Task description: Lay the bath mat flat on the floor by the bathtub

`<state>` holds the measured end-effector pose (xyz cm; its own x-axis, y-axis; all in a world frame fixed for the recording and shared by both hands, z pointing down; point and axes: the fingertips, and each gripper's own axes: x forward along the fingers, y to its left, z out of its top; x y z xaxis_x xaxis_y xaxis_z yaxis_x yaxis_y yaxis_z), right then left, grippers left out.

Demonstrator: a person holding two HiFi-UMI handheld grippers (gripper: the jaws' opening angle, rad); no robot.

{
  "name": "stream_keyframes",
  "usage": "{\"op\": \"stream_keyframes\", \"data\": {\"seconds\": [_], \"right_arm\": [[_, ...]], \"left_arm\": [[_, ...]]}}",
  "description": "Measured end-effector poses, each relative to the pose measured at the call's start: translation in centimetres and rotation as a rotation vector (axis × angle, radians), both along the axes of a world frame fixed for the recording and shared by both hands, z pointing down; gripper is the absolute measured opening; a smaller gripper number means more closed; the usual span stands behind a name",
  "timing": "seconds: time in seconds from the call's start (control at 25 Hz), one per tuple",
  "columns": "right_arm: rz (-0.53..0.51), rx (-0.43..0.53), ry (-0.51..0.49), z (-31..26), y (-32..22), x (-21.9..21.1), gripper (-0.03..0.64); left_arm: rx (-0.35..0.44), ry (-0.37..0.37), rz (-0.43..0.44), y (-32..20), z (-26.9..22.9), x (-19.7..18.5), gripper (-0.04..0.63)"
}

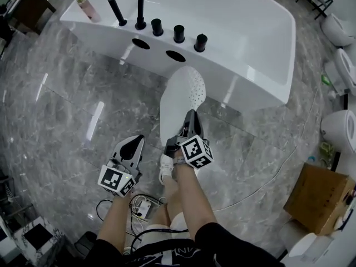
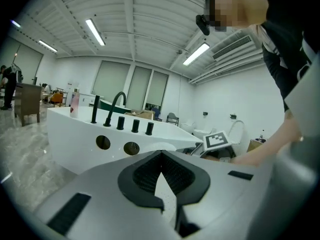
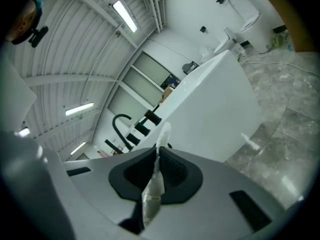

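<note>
Glossy grey veined marble floor point(image 1: 61, 127)
1 white bathtub point(image 1: 250, 43) stands on it at the top; 1 cardboard box point(image 1: 318, 198) and white toilets point(image 1: 340, 128) sit along the right edge; black cables point(image 1: 105, 207) lie by the person's feet.

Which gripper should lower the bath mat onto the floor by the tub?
Right, probably. The right gripper is already shut on the bath mat's edge, holding it up in front of the bathtub over bare floor. The left gripper sits off to the side, holding nothing.
</note>
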<state>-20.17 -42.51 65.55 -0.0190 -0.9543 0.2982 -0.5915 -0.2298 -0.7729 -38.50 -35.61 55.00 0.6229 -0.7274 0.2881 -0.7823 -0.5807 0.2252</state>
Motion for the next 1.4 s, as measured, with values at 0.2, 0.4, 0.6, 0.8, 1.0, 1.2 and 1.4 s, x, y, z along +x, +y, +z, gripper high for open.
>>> {"op": "stream_keyframes", "data": {"seconds": [0.2, 0.4, 0.6, 0.8, 1.0, 1.2, 1.4], "right_arm": [[0.087, -0.133, 0.071, 10.2, 2.0, 3.3, 0.037], [0.135, -0.216, 0.109, 17.0, 4.6, 6.9, 0.037], [0.239, -0.257, 0.074, 21.6, 7.0, 11.9, 0.037], [0.34, -0.259, 0.081, 23.8, 9.4, 18.9, 0.037], [0.345, -0.284, 0.133, 26.4, 12.1, 24.5, 0.037], [0.269, -0.385, 0.211, 31.2, 16.1, 27.6, 0.037], [0.027, -0.552, 0.38, 36.5, 19.2, 28.7, 0.038]], "left_arm": [[-0.01, -0.013, 0.065, -1.2, 5.0, 0.2, 0.015], [-0.045, -0.025, 0.102, -0.9, 9.7, 1.1, 0.015], [-0.072, -0.044, 0.147, 0.1, 13.0, 2.7, 0.015], [-0.073, -0.059, 0.192, 0.9, 14.8, 5.4, 0.015], [-0.066, -0.068, 0.25, 1.1, 16.7, 9.1, 0.015], [-0.071, -0.069, 0.281, 1.4, 19.0, 12.0, 0.015], [-0.108, -0.076, 0.303, 2.1, 22.1, 13.8, 0.015]]}}
